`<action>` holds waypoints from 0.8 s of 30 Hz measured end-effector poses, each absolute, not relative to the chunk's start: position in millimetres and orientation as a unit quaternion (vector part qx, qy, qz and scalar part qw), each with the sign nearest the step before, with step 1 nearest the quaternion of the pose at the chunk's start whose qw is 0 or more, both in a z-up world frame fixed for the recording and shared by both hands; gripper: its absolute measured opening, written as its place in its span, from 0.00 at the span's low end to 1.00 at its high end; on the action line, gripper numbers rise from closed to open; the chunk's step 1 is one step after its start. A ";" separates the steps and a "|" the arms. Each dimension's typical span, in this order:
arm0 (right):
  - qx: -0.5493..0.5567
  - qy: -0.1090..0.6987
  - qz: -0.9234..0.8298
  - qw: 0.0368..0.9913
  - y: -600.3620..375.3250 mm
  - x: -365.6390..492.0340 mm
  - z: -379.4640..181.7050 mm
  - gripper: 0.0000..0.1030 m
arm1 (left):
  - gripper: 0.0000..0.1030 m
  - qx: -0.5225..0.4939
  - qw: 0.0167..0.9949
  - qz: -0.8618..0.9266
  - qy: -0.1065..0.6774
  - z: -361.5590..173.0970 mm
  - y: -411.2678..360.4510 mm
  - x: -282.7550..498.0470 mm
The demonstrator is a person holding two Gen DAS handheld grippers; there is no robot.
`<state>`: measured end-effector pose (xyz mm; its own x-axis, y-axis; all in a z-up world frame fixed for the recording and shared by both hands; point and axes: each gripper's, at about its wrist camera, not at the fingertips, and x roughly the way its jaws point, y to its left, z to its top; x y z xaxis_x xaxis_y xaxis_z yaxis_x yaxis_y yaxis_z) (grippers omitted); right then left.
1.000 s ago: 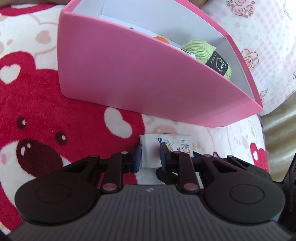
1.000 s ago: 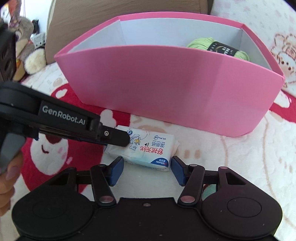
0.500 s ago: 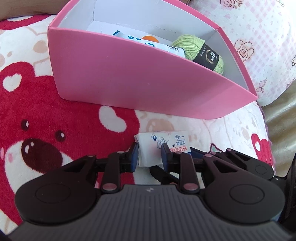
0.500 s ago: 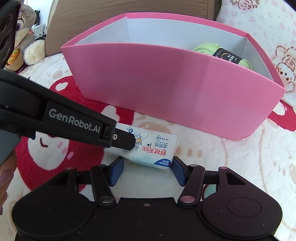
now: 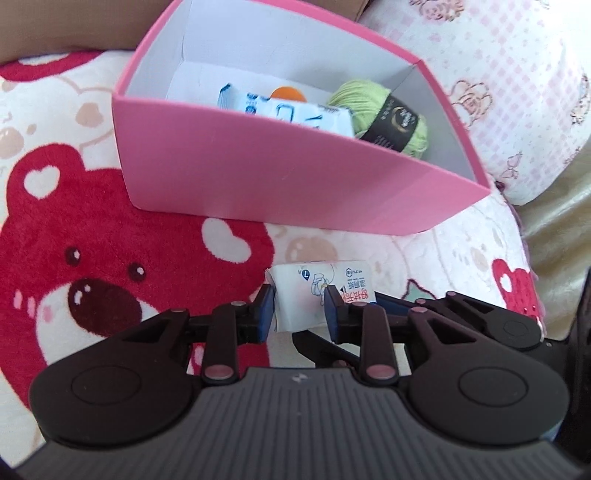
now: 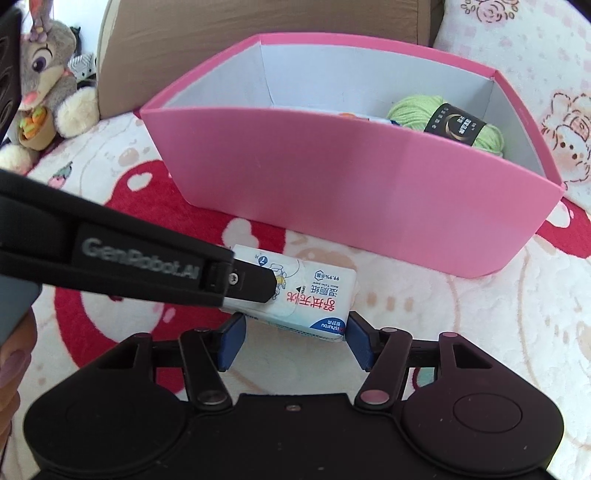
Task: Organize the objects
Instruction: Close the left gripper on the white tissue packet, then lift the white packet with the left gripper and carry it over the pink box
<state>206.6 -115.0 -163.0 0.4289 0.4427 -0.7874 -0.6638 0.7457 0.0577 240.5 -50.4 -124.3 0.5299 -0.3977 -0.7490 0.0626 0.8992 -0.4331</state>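
A small white wet-wipe pack [image 5: 317, 291] with blue and red print is lifted just above the bear blanket, in front of the pink box [image 5: 295, 177]. My left gripper [image 5: 299, 310] is shut on one end of it. In the right wrist view the same pack [image 6: 314, 295] lies between the blue pads of my right gripper [image 6: 295, 336], whose jaws are opening and stand just off the pack's sides. The left gripper's black finger [image 6: 255, 284] reaches in from the left onto the pack. The pink box [image 6: 369, 192] stands right behind.
Inside the box lie a green yarn ball [image 5: 373, 107], another white and blue pack [image 5: 291, 110] and something orange [image 5: 288, 92]. A red bear blanket [image 5: 92, 258] covers the surface. A plush rabbit [image 6: 48, 74] and a brown cushion [image 6: 258, 18] sit behind. A hand [image 6: 14, 369] shows at the left edge.
Both grippers have risen a little with the pack, so more of the box's inside shows. The right gripper's pads have spread slightly wider.
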 end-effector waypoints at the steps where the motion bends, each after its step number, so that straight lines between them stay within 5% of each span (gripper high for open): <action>1: -0.127 0.424 0.331 0.833 -115.3 205.8 -161.6 0.65 | 0.25 -0.180 0.856 -0.139 0.465 -120.8 -49.8 238.8; 24: -0.126 0.386 0.339 0.848 -126.9 153.8 -106.7 0.70 | 0.28 -0.160 0.864 -0.170 0.447 -68.2 -36.0 189.1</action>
<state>153.8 -126.9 -106.7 0.4715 0.4778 -0.7412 -0.6732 0.7380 0.0475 189.1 -36.0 -68.2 0.5436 -0.4363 -0.7170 0.1500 0.8910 -0.4284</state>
